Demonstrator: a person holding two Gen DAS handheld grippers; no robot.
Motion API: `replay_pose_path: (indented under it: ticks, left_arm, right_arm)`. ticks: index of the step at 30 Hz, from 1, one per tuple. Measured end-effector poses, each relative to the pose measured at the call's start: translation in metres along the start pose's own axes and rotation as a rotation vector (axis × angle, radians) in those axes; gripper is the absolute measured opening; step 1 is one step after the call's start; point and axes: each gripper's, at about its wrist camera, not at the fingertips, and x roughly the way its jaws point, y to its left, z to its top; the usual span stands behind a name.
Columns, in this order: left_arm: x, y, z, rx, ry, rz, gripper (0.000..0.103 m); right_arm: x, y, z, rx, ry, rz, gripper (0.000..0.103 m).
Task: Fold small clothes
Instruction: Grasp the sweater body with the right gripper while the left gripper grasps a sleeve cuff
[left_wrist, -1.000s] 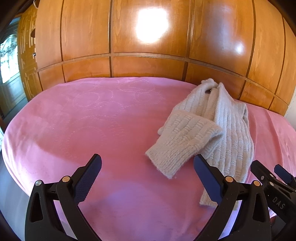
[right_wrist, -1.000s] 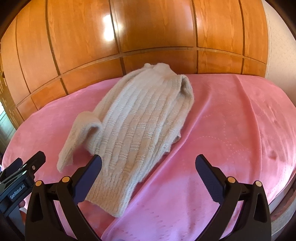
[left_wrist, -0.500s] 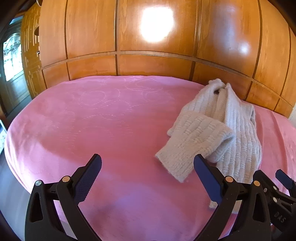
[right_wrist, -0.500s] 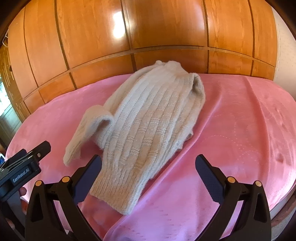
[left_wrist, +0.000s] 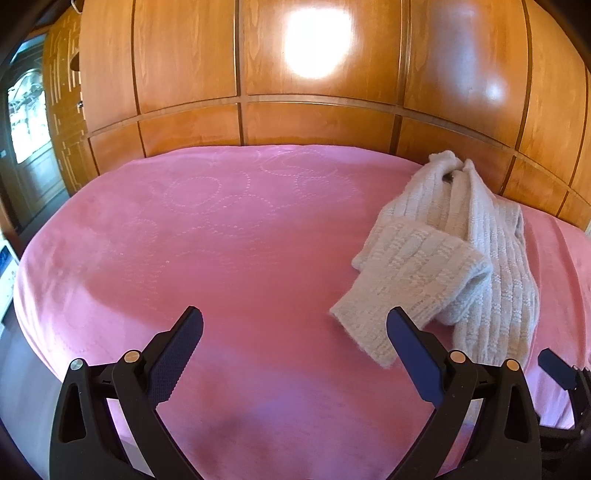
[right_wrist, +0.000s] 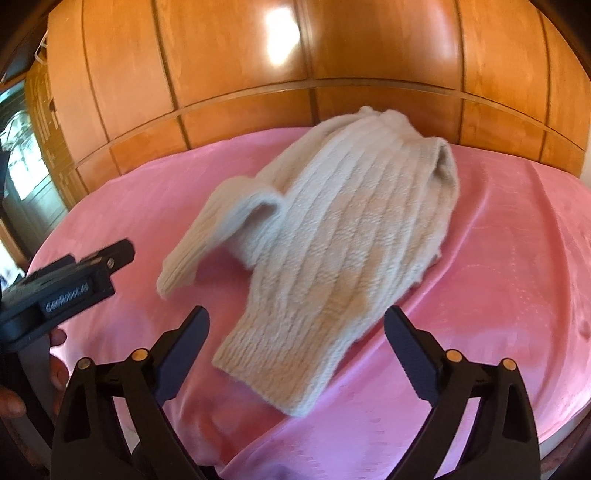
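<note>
A cream knitted sweater (right_wrist: 343, 236) lies lengthwise on the pink bed cover, folded narrow, with one sleeve (right_wrist: 218, 225) sticking out to its left. In the left wrist view the sweater (left_wrist: 480, 236) is at the right, its sleeve (left_wrist: 406, 280) folded over towards me. My left gripper (left_wrist: 295, 339) is open and empty above the bare cover, left of the sleeve's cuff. My right gripper (right_wrist: 295, 338) is open and empty just in front of the sweater's near hem. The left gripper also shows in the right wrist view (right_wrist: 62, 284) at the left edge.
The pink bed cover (left_wrist: 221, 236) spreads wide to the left of the sweater. A wall of glossy wooden panels (left_wrist: 314, 74) stands right behind the bed. A door with a glass pane (left_wrist: 26, 118) is at the far left. The bed's edge curves near both grippers.
Both grippers have drawn back and shifted left, staying open. The sweater now sits further right in the left view and more central in the right view. The sweater itself has not moved.
</note>
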Motion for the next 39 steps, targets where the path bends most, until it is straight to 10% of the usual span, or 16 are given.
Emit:
replay_pose_path:
  ticks: [8,17,27,39]
  left_arm:
    - [0.003,0.002,0.002,0.004,0.0,0.015,0.099]
    - [0.009,0.003,0.002,0.002,0.023,0.026,0.099]
    - [0.017,0.002,-0.002,0.026,0.045,0.007,0.099]
    - [0.048,-0.016,-0.013,0.163,0.1,-0.176,0.098]
  right_arm:
    - [0.024,0.022,-0.012,-0.098,0.066,0.024,0.072]
    - [0.034,0.024,-0.017,-0.161,0.087,0.034,0.008]
    - [-0.011,-0.008,0.013,-0.163,0.005,0.036,0.006]
    - [-0.08,-0.241,0.114,0.191,-0.207,-0.448,0.006]
